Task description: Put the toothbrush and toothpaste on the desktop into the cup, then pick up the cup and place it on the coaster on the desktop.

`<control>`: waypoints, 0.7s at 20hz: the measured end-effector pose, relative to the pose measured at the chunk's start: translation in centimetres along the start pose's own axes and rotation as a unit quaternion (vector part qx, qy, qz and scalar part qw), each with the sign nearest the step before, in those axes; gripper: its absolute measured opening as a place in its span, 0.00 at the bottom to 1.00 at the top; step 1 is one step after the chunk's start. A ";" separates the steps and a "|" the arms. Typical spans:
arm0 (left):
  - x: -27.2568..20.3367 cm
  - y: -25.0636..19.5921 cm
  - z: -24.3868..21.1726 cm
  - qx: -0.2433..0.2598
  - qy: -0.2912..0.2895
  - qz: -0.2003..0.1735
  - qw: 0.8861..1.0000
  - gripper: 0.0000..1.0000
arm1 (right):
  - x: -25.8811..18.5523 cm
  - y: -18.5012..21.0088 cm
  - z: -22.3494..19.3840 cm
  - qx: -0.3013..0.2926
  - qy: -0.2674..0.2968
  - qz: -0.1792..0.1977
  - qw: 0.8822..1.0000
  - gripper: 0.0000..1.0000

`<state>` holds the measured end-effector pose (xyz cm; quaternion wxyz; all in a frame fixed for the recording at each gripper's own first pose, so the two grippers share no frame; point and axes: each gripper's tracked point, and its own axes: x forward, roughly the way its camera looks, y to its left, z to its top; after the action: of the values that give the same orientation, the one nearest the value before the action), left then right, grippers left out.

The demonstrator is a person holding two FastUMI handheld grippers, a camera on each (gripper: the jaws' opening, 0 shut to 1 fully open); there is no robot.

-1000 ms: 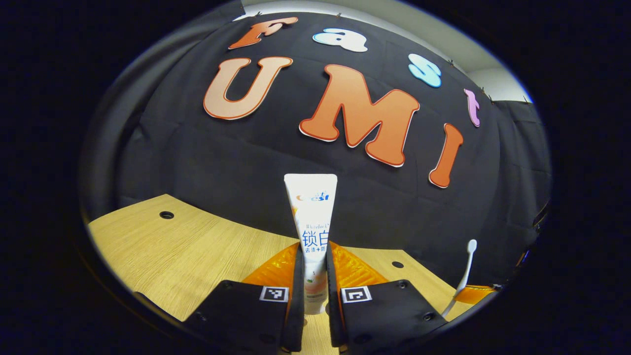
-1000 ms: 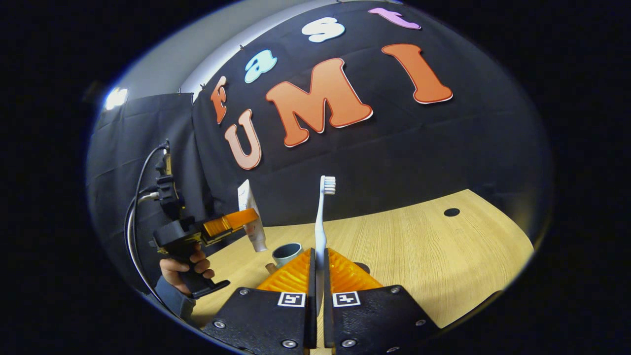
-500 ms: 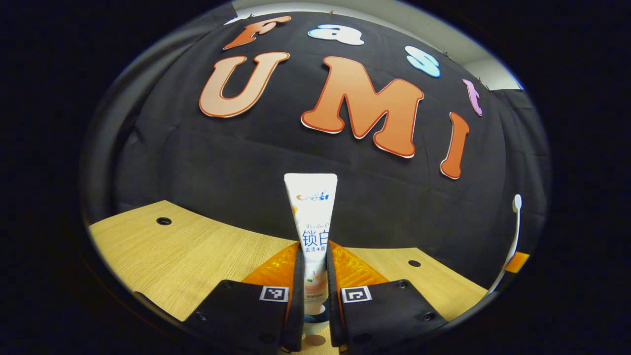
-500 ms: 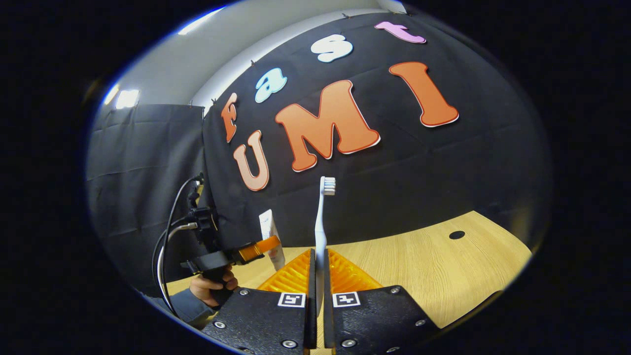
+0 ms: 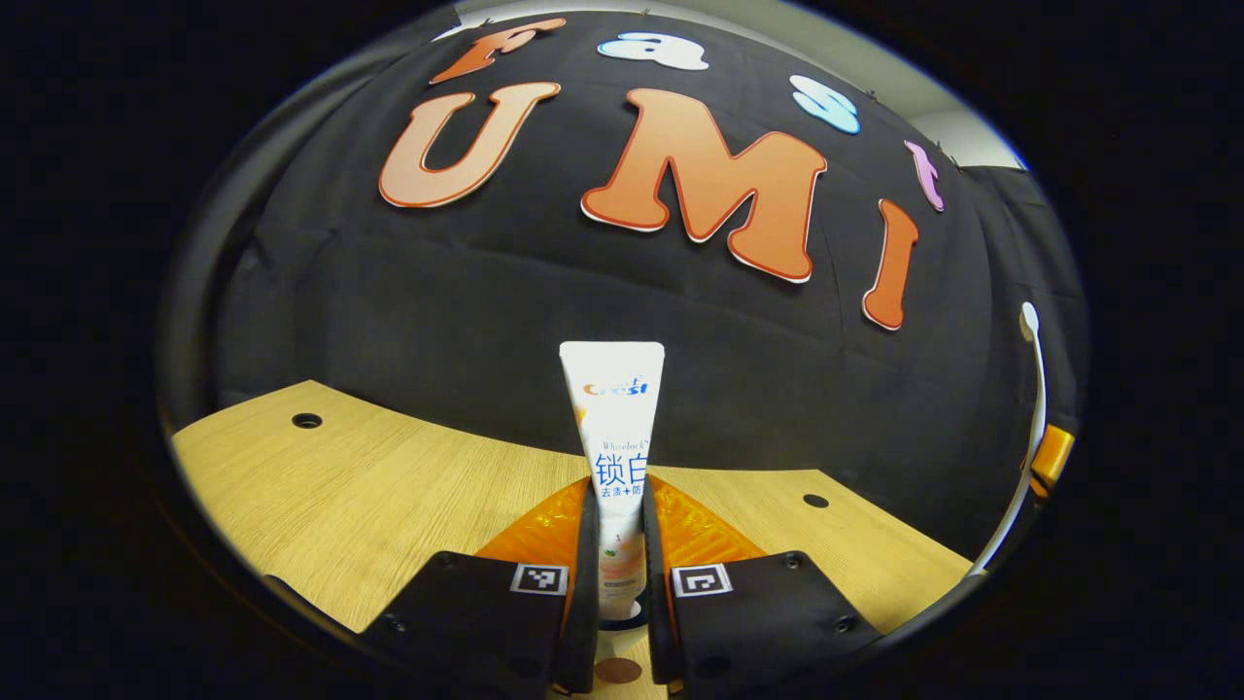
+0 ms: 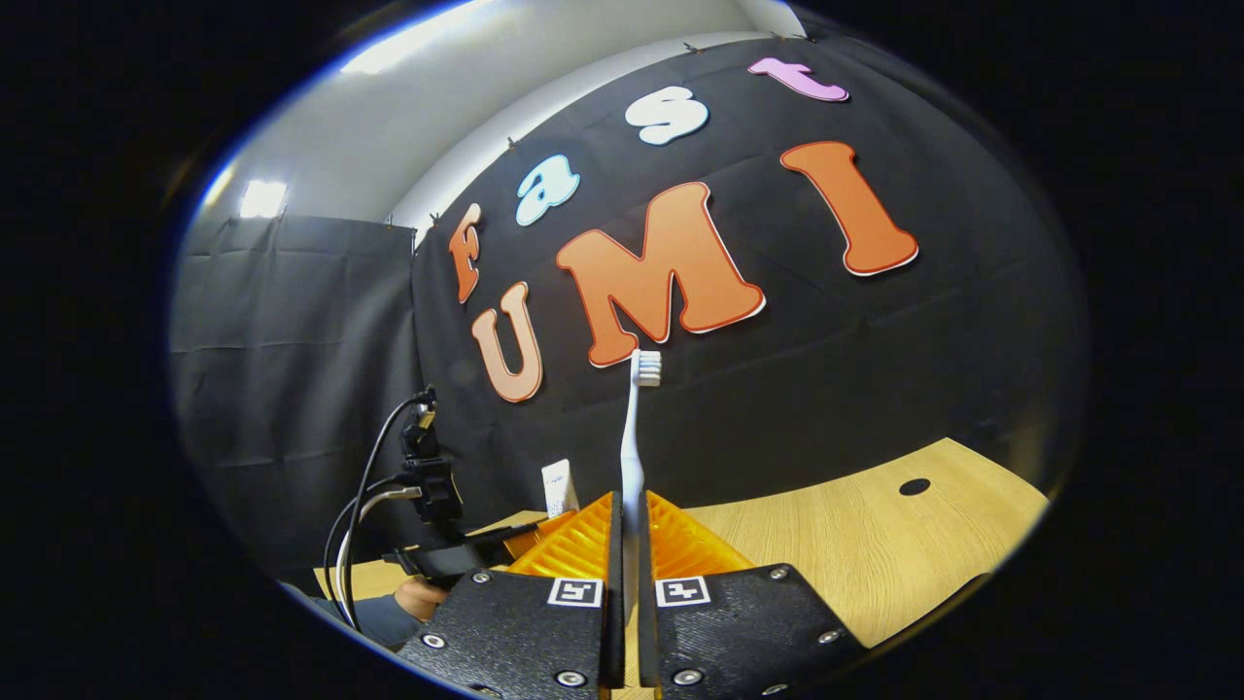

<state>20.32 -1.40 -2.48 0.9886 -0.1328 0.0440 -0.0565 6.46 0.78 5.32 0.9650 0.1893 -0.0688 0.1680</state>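
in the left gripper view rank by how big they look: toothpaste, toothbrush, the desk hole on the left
1. toothpaste, though it is nearest the camera, which inflates it
2. toothbrush, long but thin, at the right edge
3. desk hole, smallest

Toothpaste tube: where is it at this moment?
In the left gripper view the toothpaste tube stands upright at centre, clamped between the left gripper fingers above the wooden desktop; the toothbrush shows at the far right edge.

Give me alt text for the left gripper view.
The left gripper clamps an upright white toothpaste tube above a wooden desktop. At the right edge, a white toothbrush stands tall, held by the other gripper.
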 end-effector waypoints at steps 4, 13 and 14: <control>-0.3 -0.2 -1.3 0.008 0.015 -0.006 1.000 0.28 | 1.3 0.5 0.0 0.003 -0.008 0.004 1.000 0.06; -1.1 1.1 -2.0 0.021 0.022 0.008 0.999 0.32 | 2.9 1.4 -0.5 0.012 -0.005 0.009 1.000 0.06; -1.3 1.4 -1.8 0.024 0.021 0.013 0.999 0.32 | 3.1 1.4 -0.5 0.013 -0.005 0.008 1.000 0.06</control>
<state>18.99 -0.33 -4.49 0.9910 -0.1071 0.0651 -0.0475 8.95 3.14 5.94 0.9609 0.2017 -0.0724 0.1754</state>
